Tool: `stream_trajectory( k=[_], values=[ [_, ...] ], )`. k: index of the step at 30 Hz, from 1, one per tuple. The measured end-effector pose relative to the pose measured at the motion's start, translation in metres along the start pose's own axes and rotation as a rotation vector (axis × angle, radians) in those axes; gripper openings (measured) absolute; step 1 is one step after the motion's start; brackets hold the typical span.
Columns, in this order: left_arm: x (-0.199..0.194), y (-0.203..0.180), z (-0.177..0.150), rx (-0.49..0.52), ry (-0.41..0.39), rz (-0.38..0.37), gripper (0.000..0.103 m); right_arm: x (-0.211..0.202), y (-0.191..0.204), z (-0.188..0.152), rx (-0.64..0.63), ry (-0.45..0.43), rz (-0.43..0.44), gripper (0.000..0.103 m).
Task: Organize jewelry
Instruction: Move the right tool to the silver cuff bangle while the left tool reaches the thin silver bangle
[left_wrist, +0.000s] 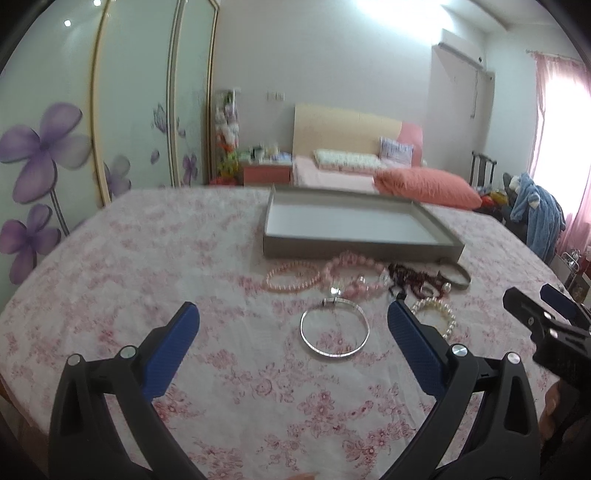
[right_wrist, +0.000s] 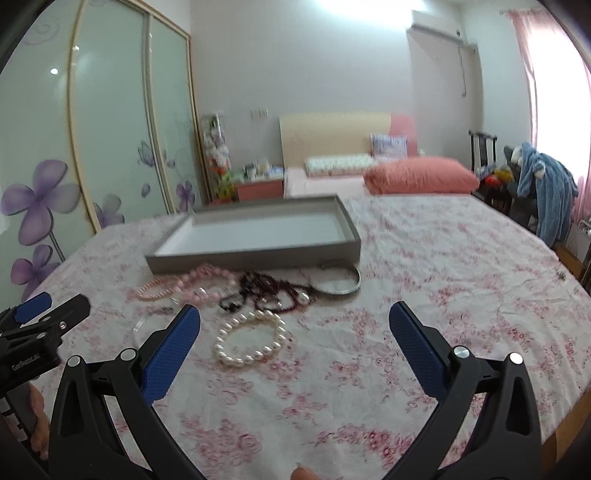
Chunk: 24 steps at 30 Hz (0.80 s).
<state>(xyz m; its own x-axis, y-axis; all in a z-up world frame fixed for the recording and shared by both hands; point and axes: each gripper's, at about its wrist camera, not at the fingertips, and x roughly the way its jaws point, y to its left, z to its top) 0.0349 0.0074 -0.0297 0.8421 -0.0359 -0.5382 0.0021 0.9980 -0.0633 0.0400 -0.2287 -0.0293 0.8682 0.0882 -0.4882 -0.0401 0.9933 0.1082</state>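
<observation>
Floral-clothed bench (left_wrist: 110, 258): silver bangle (left_wrist: 334, 333) lies between the wide-open, empty left claw (left_wrist: 293, 343) — stiff, light, slippery; pinch its rim. Right claw (right_wrist: 295, 345) likewise gapes, empty, near the pearl bracelet (right_wrist: 251, 338).

Between the left gripper's (left_wrist: 293, 317) fingers a bangle (left_wrist: 334, 332) lies on the cloth (left_wrist: 229, 369), beads (left_wrist: 325, 278) and a tray (left_wrist: 354, 225) beyond it, while a pearl bracelet (right_wrist: 251, 338) lies between the right gripper's (right_wrist: 295, 319) fingers, nearer the left one.
</observation>
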Motion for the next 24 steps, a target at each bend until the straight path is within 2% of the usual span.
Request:
stream_trajectory(
  k=[6,11,17,24],
  values=[
    [0.023,-0.003,0.006,0.035,0.097,-0.032,0.099,0.041,-0.03,0.02,0.07,0.158,-0.017,0.099],
    [0.045,-0.008,0.008,0.066,0.173,-0.043,0.099,0.078,-0.049,0.029,0.057,0.268,-0.038,0.082],
    [0.067,-0.013,0.005,0.111,0.254,-0.041,0.099,0.113,-0.054,0.024,0.025,0.409,-0.036,0.081],
    [0.09,-0.018,0.002,0.139,0.337,-0.043,0.099,0.131,-0.041,0.032,-0.054,0.421,-0.055,0.08]
  ],
)
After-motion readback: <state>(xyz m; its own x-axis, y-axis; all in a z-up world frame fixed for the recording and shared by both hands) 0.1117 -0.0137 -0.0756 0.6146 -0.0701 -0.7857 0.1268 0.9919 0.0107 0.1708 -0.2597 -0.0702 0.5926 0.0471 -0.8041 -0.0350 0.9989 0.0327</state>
